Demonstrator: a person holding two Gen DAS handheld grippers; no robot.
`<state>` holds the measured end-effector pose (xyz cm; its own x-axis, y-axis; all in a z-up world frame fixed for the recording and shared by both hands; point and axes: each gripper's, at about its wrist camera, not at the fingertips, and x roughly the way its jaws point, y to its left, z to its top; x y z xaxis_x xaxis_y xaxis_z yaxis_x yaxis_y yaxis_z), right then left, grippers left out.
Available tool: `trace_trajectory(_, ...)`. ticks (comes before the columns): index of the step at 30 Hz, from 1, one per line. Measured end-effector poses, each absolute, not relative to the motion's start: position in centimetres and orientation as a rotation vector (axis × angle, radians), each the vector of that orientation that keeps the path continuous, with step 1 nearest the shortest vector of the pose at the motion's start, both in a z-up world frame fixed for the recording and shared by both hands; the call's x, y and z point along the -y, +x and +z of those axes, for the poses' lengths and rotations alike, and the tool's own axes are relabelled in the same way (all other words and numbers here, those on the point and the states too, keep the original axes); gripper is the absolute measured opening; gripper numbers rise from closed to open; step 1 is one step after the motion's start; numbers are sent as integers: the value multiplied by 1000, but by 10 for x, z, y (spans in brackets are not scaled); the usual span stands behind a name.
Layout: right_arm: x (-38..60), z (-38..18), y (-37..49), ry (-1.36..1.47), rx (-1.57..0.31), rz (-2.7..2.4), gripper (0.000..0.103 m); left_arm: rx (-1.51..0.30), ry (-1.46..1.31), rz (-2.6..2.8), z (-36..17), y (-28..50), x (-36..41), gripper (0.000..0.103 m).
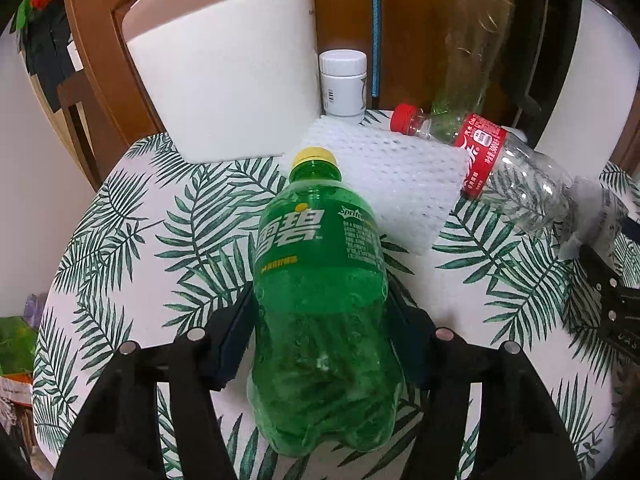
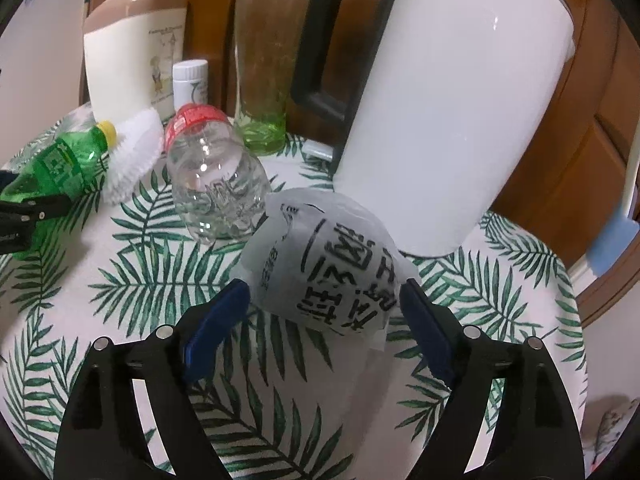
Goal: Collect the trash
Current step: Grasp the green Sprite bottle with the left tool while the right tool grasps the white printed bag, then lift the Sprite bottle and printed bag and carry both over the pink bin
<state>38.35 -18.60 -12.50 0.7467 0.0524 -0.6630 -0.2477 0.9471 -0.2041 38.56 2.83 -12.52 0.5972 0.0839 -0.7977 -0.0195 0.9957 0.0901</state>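
Observation:
My left gripper [image 1: 320, 300] is shut on a green Sprite bottle [image 1: 320, 280] with a yellow cap, lying on the leaf-print tablecloth [image 1: 140, 240]; the bottle also shows in the right wrist view [image 2: 60, 164]. An empty clear cola bottle [image 1: 500, 160] with a red cap lies to the right, and shows in the right wrist view [image 2: 212, 184]. White foam netting [image 1: 384, 176] lies between the bottles. My right gripper [image 2: 324, 292] is open, its blue pads on either side of a crumpled white wrapper [image 2: 328, 260] with black print; I cannot tell if they touch it.
A white kettle [image 2: 448, 100] with a black handle stands at the back right. A cream canister [image 1: 224, 80], a small white pill bottle [image 1: 343, 84] and a green-tinted glass [image 2: 264, 80] stand at the back. Wooden furniture is behind the table.

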Motion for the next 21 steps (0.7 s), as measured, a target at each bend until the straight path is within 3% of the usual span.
trace_trajectory(3, 183, -125, 389, -290, -710, 167, 88, -927, 97, 51, -125, 385, -27, 62)
trace_trajectory(8, 181, -125, 400, -296, -713, 164, 87, -917, 104, 46, -126, 386, -24, 62)
trace_trajectory(10, 184, -124, 406, -275, -718, 157, 71, -913, 102, 38, -125, 384, -23, 62)
trace_trajectory(13, 189, -121, 405, -235, -722, 177, 58, -906, 91, -8, -125, 380, -20, 61)
trace_trajectory(21, 192, -114, 350, -219, -698, 199, 53, -866, 101, -77, -122, 343, -8, 61)
